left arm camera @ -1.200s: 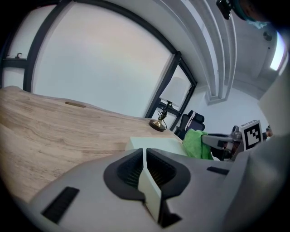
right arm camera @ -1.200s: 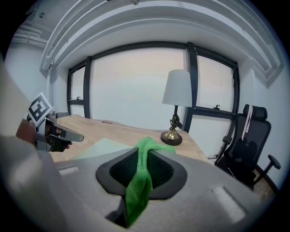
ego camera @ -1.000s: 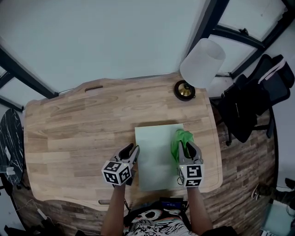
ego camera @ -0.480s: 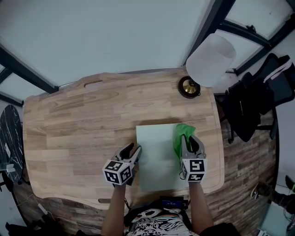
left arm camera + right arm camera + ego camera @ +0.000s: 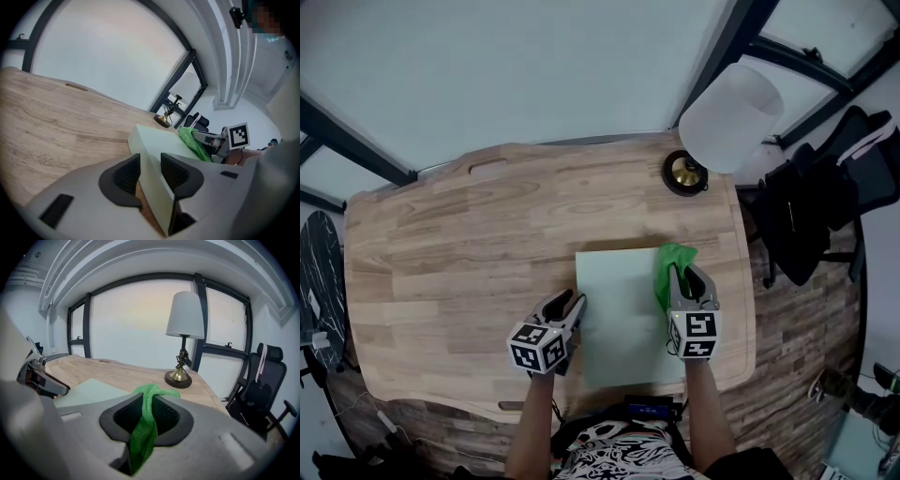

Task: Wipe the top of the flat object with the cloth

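A pale green flat object (image 5: 623,319) lies on the wooden table (image 5: 469,253) near its front edge. My left gripper (image 5: 568,306) sits at the object's left edge. In the left gripper view that edge (image 5: 151,154) stands between its pads, with both pads against it. My right gripper (image 5: 689,279) is over the object's right side, shut on a bright green cloth (image 5: 675,259). The cloth (image 5: 149,401) hangs pinched between its pads and bunches on the object (image 5: 89,390) ahead of the fingertips.
A lamp with a white shade (image 5: 728,105) and a brass base (image 5: 684,175) stands at the table's far right corner. A black office chair (image 5: 825,202) is beyond the right edge. Bare wood stretches to the left and behind the object.
My right gripper has slid the cloth a little farther away along the object's right side. My left gripper has stayed at the left edge.
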